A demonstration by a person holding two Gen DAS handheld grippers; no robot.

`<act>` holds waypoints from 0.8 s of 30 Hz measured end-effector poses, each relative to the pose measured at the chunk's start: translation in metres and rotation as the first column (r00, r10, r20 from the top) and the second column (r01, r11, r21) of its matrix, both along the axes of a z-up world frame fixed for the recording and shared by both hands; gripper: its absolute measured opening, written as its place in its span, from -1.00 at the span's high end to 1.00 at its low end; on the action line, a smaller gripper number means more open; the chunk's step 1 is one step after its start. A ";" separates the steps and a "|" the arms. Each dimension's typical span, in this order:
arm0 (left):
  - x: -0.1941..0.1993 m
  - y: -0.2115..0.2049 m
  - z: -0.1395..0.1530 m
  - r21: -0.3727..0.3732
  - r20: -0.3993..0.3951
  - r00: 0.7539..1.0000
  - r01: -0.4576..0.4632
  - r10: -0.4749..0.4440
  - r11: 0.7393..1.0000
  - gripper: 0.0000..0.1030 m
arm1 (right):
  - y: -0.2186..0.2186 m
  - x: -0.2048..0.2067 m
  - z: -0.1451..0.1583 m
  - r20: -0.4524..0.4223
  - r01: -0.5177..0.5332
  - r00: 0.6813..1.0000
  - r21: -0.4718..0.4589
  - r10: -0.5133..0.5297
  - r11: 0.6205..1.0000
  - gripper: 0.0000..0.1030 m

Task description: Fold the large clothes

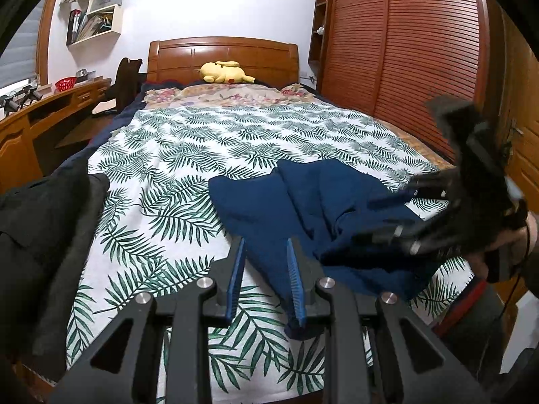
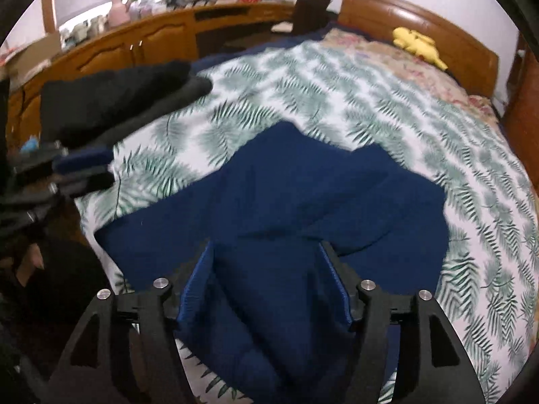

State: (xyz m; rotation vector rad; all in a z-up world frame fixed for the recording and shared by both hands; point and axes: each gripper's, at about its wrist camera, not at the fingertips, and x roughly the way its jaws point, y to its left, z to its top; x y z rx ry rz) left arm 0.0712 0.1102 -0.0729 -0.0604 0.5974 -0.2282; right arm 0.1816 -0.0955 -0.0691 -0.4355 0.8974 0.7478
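Your left hand-held gripper [image 1: 266, 279] has its blue pads drawn close together, and a corner of the navy garment [image 1: 303, 212] is pinched between them near the foot edge of the bed [image 1: 202, 141]. The cloth runs out from the pads in a taut ridge up onto the bedspread. Your right hand-held gripper [image 2: 269, 286] stands with its jaws well apart; a fold of the navy garment [image 2: 303, 195] lies between the pads, which do not press on it. From the left wrist view that right hand-held gripper [image 1: 397, 215] hangs over the right side of the garment, blurred, with your hand [image 1: 515, 235] behind it, so I cannot say whether its tips touch the fabric.

The garment lies on the near half of the bed, spread partly flat with several creases and one flap doubled over towards the right. Beneath it is a white bedspread printed with green leaves. A black garment [image 1: 50, 235] is heaped at the left edge of the bed, apart from the navy one. Farther up lie a floral quilt [image 1: 222, 96] and a yellow plush toy [image 1: 224, 72] against the wooden headboard [image 1: 222, 55]. A wooden desk [image 1: 43, 107] runs along the left, and a slatted wardrobe [image 1: 421, 60] stands on the right.
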 end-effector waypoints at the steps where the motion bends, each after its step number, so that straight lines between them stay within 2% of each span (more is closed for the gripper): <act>1: 0.000 0.001 0.000 -0.001 0.000 1.000 -0.001 0.001 1.000 0.55 | 0.003 0.000 -0.007 -0.023 -0.010 1.000 -0.014 0.010 1.000 -0.26; 5: -0.001 0.003 0.000 -0.002 0.000 1.000 -0.005 0.005 1.000 0.55 | 0.015 -0.001 -0.030 -0.036 -0.023 0.999 -0.099 0.020 0.995 -0.27; 6: -0.001 0.003 0.000 -0.001 0.000 1.000 -0.005 0.005 1.000 0.55 | 0.017 -0.001 -0.033 -0.024 -0.026 0.999 -0.117 0.024 0.993 -0.16; 7: -0.001 0.004 0.000 0.000 0.001 1.000 -0.007 0.007 1.000 0.55 | 0.018 0.000 -0.034 -0.002 -0.025 1.000 -0.130 0.025 0.991 0.03; 8: -0.002 0.004 0.000 0.000 0.003 1.000 -0.007 0.007 1.000 0.55 | 0.017 0.001 -0.033 0.010 -0.023 1.000 -0.126 0.024 0.992 0.48; 9: -0.003 0.005 0.000 0.000 0.004 1.000 -0.008 0.008 1.000 0.55 | 0.013 0.006 -0.029 0.020 -0.001 1.000 -0.111 0.003 0.994 0.69; 11: -0.005 0.010 0.001 0.001 0.007 1.000 -0.015 0.015 1.000 0.55 | 0.005 0.013 -0.015 0.017 0.023 1.000 -0.030 -0.023 0.999 0.74; 14: -0.010 0.019 0.002 -0.005 0.015 0.999 -0.036 0.036 0.999 0.55 | -0.001 0.013 0.018 0.059 0.040 0.997 0.093 -0.046 0.995 0.76; 19: -0.020 0.043 0.002 -0.029 0.023 0.995 -0.098 0.099 0.995 0.55 | 0.027 -0.003 0.059 0.114 -0.044 0.993 0.218 0.019 0.975 0.78; 22: -0.023 0.060 -0.001 -0.048 0.018 0.990 -0.140 0.141 0.989 0.55 | 0.052 -0.019 0.060 0.089 -0.117 0.991 0.240 0.098 0.964 0.78; 24: -0.025 0.068 -0.004 -0.055 0.007 0.987 -0.160 0.160 0.986 0.55 | 0.072 -0.031 0.050 0.066 -0.142 0.989 0.198 0.131 0.970 0.76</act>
